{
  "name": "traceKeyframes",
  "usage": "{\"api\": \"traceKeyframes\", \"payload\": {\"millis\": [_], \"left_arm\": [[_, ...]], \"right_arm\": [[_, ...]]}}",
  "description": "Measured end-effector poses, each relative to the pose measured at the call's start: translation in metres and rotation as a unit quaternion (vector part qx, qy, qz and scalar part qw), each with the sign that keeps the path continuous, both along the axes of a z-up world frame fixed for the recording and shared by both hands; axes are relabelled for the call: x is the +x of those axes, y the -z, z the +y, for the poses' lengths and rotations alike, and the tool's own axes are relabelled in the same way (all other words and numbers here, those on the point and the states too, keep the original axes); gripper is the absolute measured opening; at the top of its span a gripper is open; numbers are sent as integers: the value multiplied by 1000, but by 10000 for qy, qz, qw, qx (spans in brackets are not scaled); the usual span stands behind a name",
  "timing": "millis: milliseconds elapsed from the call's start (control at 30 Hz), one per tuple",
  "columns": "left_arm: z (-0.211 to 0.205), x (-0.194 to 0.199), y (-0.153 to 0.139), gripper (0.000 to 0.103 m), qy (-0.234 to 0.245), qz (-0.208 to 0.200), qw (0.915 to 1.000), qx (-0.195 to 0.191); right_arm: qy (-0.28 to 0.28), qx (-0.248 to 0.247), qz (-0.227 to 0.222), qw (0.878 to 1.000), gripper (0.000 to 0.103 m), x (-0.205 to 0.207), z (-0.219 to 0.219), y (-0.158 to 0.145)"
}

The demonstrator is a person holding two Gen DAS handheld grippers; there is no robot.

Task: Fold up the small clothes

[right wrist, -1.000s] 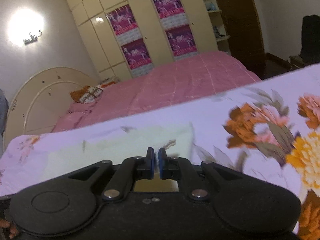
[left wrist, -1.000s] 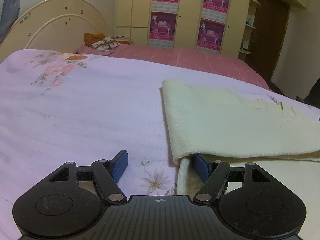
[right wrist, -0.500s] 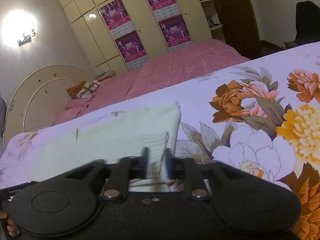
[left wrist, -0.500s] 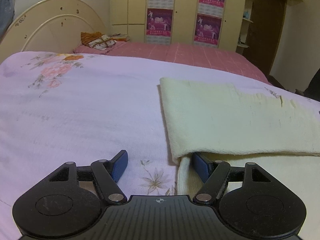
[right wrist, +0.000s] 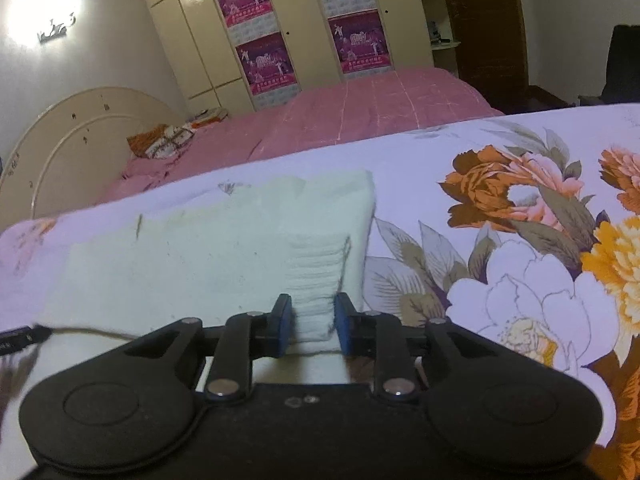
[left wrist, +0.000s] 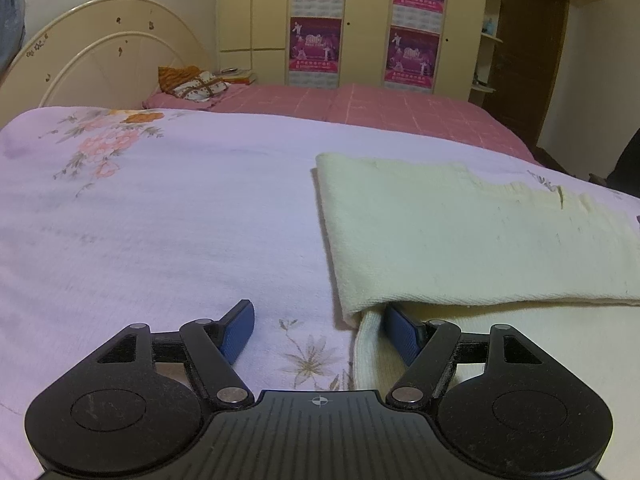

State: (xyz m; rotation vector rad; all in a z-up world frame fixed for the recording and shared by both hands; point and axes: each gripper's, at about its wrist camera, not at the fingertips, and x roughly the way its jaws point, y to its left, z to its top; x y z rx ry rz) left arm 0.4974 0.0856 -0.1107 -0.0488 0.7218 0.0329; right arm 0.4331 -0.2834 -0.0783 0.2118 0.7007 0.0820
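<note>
Cream knit garment [left wrist: 472,240] folded flat before you, ribbed cuff between your right gripper's [right wrist: 310,320] parted jaws, left gripper [left wrist: 320,328] jaws wide, floral bedsheet [left wrist: 180,220], pink bed [left wrist: 380,108] beyond.

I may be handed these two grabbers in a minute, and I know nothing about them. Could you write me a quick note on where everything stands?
Left gripper: open, low at the left end of the pale yellow knitted garment; one blue finger sits under the folded-over layer's edge.
Right gripper: open, its blue pads either side of the garment's ribbed end, not clamping.
The garment lies flat on the lilac floral bedsheet.
Done: one lengthwise fold, top layer laid over the bottom.
Left: probably grip both ends, fold again into a smaller bundle.
</note>
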Motion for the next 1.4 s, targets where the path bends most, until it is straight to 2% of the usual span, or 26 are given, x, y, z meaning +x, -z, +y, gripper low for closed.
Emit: {"api": "traceKeyframes", "payload": {"millis": [33,100,233,333,467,600,667,700,767,833,933,1000,1033,1067,1100,1133,1200,1267,1300,1333,1367,1400], "left_arm": [[0,0,0,71,3,-1,10000,4],[0,0,0,71,14,0,10000,9],[0,-1,0,71,56,10,10000,6],[0,-2,0,71,75,6,10000,17],[1,-1,-1,71,87,28,10000,20],[2,-3,-4,72,257,118,9995,103],[5,-12,-11,72,396,94,9986,344],[7,-22,-18,72,355,-44,9985,425],[7,-38,-39,72,490,-553,9971,200],[-13,-31,-47,72,799,-695,9944,46],[-52,-9,-33,72,1196,-516,9915,66],[-61,3,-15,72,1096,-297,9935,3],[-61,4,-7,72,1046,-229,9942,-51],[-58,0,-2,72,1060,-343,9938,-67],[-55,-4,-1,72,1090,-378,9933,-69],[-51,-8,-1,72,1131,-381,9928,-57],[-44,-14,-1,72,1222,-409,9916,68],[-40,-13,-3,72,1184,-394,9919,227],[-37,-9,-8,72,1143,-393,9924,213],[-36,-6,-13,72,1091,-464,9928,141],[-36,-1,-17,72,1078,-554,9926,64],[-39,5,-21,72,1104,-639,9918,10]], "right_arm": [[-2,-19,23,10000,22,1,0,0],[-111,-101,61,9999,7,2,2,-1],[-266,-383,-211,9987,6,-9,9,-11],[-261,-392,-394,9981,6,-21,8,-22],[-201,-469,-219,9985,6,-20,7,-15],[-22,-311,-18,9995,6,-14,2,-2],[-16,-354,-4,9994,9,-15,3,-6],[24,-406,-85,9991,18,-18,3,-12],[11,-571,-371,9977,19,-27,4,-24],[-110,-596,-502,9969,17,-27,8,-30],[-355,-405,-420,9977,17,-10,31,-24],[-607,-417,-368,9966,19,-3,55,-17],[-742,-512,-342,9953,22,1,66,-13],[-841,-669,-294,9938,33,3,76,-8],[-859,-817,-264,9926,39,5,79,-5],[-847,-923,-222,9919,35,6,77,0],[-599,-858,-160,9944,11,4,53,4],[-326,-693,-140,9970,3,-1,28,1],[-301,-578,-106,9978,3,-1,20,0],[-298,-512,-77,9982,3,0,19,-3],[-258,-536,-153,9981,8,0,22,-8],[-250,-591,-300,9975,21,0,28,-12]]}}
